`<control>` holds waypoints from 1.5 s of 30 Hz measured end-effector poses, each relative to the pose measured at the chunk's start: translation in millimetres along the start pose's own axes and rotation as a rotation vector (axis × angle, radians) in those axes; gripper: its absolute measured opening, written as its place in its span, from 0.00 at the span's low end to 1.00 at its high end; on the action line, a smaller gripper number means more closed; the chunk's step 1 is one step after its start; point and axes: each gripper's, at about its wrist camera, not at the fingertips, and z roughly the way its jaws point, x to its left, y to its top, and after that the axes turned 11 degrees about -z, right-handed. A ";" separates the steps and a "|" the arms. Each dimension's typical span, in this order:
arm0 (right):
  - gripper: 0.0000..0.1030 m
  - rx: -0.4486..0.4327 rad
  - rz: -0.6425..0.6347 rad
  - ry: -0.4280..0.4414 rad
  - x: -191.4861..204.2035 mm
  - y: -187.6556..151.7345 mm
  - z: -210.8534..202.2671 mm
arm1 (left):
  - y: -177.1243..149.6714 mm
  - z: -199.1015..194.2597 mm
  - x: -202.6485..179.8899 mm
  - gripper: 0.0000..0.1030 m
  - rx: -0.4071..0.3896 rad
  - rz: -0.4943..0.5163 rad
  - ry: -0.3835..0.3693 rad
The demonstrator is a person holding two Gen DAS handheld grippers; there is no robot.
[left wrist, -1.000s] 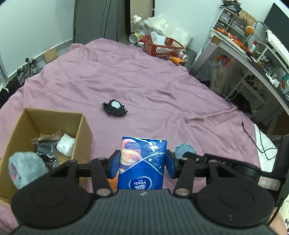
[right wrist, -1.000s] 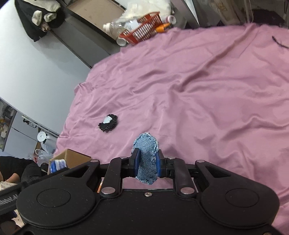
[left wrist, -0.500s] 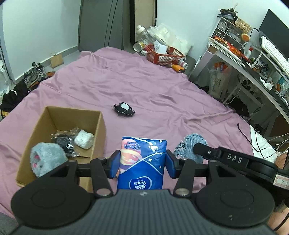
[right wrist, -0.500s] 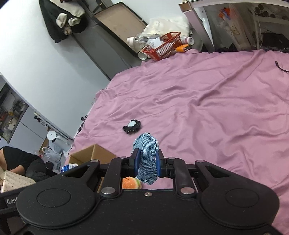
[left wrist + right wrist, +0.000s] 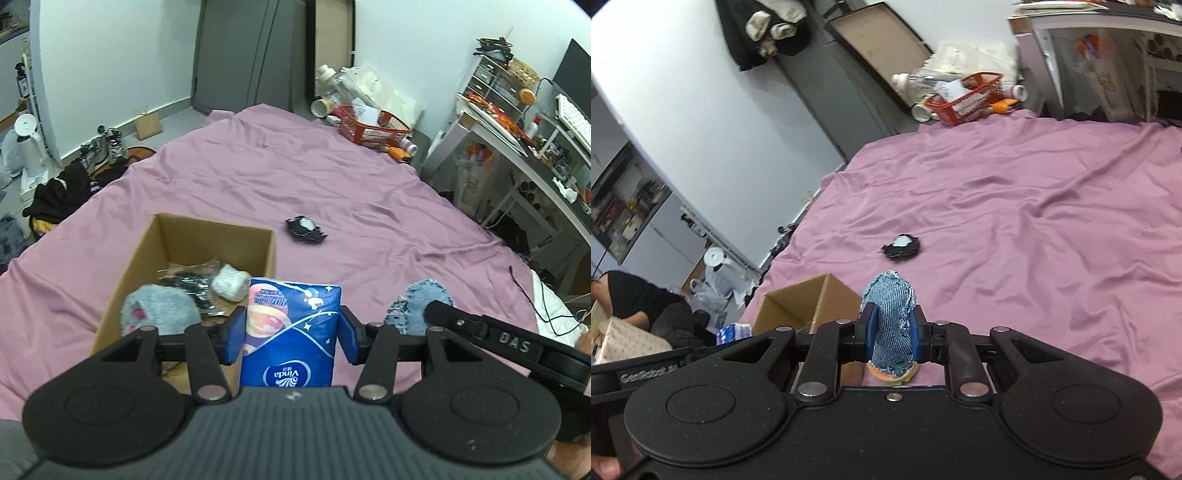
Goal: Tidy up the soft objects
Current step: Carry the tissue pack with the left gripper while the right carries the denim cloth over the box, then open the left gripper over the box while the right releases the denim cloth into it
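Note:
My left gripper (image 5: 291, 334) is shut on a blue Vinda tissue pack (image 5: 291, 332), held above the right near corner of the cardboard box (image 5: 147, 243). The box holds a grey fluffy item (image 5: 159, 310), a black packet (image 5: 188, 282) and a white bundle (image 5: 231, 282). My right gripper (image 5: 891, 334) is shut on a blue denim piece (image 5: 892, 325), held up to the right of the box (image 5: 801, 299); the same denim piece (image 5: 419, 306) shows in the left wrist view. A black-and-white lace item (image 5: 304, 229) lies on the purple bedsheet (image 5: 258, 177), also visible as the lace item (image 5: 901, 247). An orange-and-green soft item (image 5: 892, 376) peeks out below the denim.
A red basket (image 5: 373, 125) and bottles sit at the bed's far edge. A cluttered desk (image 5: 517, 140) runs along the right side. Shoes and dark clothes (image 5: 62, 192) lie on the floor at left. A person in black (image 5: 631, 299) sits at far left.
Both grippers have risen and pulled back, still holding their items. The left gripper with the tissue pack has shifted left, so the box now lies closer beneath it.

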 end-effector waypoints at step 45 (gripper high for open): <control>0.21 0.044 -0.111 0.123 107.6 -2.3 49.8 | 23.5 20.4 113.8 0.52 0.060 -0.170 0.064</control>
